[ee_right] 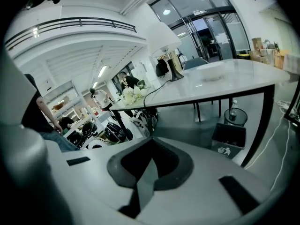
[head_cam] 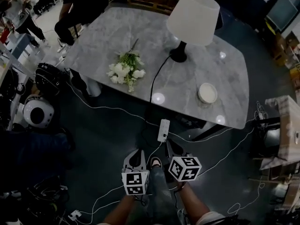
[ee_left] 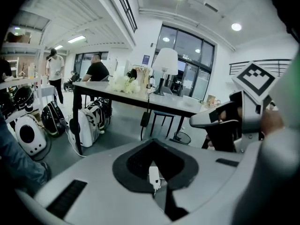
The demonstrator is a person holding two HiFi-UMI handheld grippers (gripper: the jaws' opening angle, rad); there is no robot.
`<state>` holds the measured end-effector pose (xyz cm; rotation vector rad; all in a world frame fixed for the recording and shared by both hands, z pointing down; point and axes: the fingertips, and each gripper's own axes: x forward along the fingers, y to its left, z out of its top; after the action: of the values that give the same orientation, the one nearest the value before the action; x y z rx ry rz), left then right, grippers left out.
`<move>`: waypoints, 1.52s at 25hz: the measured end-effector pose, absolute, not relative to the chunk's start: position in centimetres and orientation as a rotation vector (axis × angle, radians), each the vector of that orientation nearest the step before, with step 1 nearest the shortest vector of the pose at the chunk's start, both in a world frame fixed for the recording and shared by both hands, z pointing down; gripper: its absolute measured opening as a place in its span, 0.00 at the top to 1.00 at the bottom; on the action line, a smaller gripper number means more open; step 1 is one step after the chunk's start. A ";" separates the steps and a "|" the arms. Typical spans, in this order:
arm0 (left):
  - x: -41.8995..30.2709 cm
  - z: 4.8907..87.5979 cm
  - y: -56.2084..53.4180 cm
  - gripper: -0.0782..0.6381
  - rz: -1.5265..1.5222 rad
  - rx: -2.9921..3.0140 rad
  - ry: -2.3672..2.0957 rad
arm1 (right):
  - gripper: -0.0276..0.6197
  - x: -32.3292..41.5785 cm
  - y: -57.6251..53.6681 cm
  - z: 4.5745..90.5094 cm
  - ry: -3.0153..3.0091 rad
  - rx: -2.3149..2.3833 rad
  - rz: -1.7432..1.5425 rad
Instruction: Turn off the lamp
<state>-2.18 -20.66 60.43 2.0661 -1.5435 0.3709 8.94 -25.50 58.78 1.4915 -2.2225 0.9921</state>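
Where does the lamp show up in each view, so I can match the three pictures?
Head view: lamp at top, right of centre, on the table.
Left gripper view: lamp above centre, on the distant table.
Right gripper view: lamp above centre, at the table's far end.
Shared landmark: white flowers on the same table.

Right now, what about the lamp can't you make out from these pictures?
- Bulb: head view, hidden under the shade of the lamp, so lit or not is unclear.
- Any switch on the cord: head view, too small to spot.
- Buttons and plugs on the power strip: head view, too small; left gripper view, only a sliver shows between the jaws.
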 end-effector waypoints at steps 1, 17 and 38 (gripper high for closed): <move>-2.2 59.2 -21.2 0.90 0.369 2.085 -1.545 | 0.96 9.0 -25.7 57.6 -2.227 1.498 0.982; -0.8 42.6 -25.1 0.90 0.232 2.203 -1.571 | 0.96 12.9 -28.4 42.3 -2.294 1.611 0.829; 1.8 34.0 -31.6 0.90 0.102 2.302 -1.643 | 0.96 13.7 -33.6 34.1 -2.424 1.616 0.606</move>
<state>1.80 -31.56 33.95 2.3020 -1.6435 0.1019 13.66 -33.64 34.05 1.6159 -2.4241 0.6063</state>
